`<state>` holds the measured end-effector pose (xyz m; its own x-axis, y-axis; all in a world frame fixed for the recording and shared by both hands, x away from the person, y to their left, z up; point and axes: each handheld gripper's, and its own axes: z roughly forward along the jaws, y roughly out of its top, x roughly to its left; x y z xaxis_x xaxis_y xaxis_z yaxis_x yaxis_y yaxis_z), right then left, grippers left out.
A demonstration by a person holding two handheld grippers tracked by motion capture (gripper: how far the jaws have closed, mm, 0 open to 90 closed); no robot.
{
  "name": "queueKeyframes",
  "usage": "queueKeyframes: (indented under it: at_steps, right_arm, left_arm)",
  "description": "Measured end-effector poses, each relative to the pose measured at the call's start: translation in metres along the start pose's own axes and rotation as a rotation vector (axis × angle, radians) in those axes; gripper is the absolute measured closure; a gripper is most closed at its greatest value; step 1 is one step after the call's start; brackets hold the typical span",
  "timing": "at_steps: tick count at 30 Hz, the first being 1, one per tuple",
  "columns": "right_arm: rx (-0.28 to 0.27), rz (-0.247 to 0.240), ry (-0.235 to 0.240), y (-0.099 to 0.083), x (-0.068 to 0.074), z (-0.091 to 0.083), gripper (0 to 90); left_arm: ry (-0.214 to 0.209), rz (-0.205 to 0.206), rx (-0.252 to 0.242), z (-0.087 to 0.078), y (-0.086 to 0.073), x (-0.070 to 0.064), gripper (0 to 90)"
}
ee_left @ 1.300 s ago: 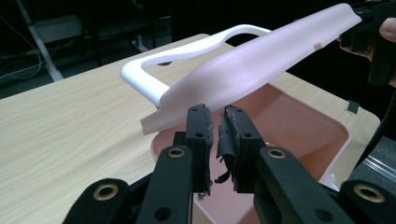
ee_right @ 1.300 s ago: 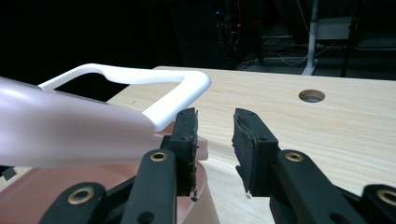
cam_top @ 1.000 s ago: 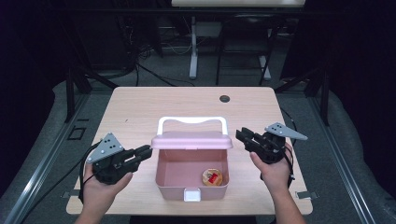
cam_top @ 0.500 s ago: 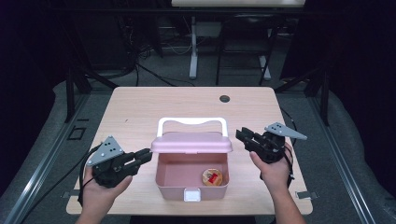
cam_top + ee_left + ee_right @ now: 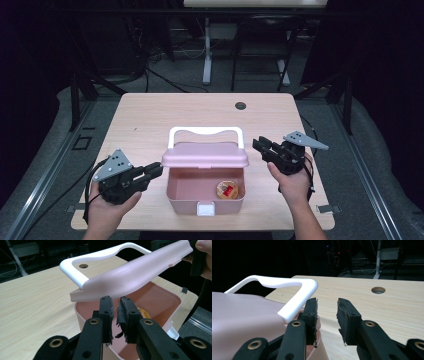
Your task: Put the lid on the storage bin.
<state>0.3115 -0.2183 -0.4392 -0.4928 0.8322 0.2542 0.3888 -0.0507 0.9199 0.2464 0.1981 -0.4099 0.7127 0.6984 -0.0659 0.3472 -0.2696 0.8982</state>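
I count one pink box (image 5: 205, 192) on the one wooden table (image 5: 150, 120), and it carries one pink lid (image 5: 205, 156) and one white handle (image 5: 206, 132). Inside it I see a single round item with a red patch (image 5: 227, 189), on its front sits one white latch (image 5: 204, 208), and the tabletop has one round cable hole (image 5: 240, 106). I have two tools, my left gripper (image 5: 150, 172) and my right gripper (image 5: 261, 145), each with two black jaws and one grey three-cornered plate.
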Motion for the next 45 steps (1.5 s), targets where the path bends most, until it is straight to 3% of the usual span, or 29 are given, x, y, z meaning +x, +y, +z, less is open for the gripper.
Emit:
queueKeyframes:
  at_steps: [45]
  right_arm:
    - [0.011,0.003,-0.008,-0.003,-0.001,0.003,68.7]
  left_arm:
    - [-0.035,-0.014,0.024,0.001,-0.039,-0.01,81.2]
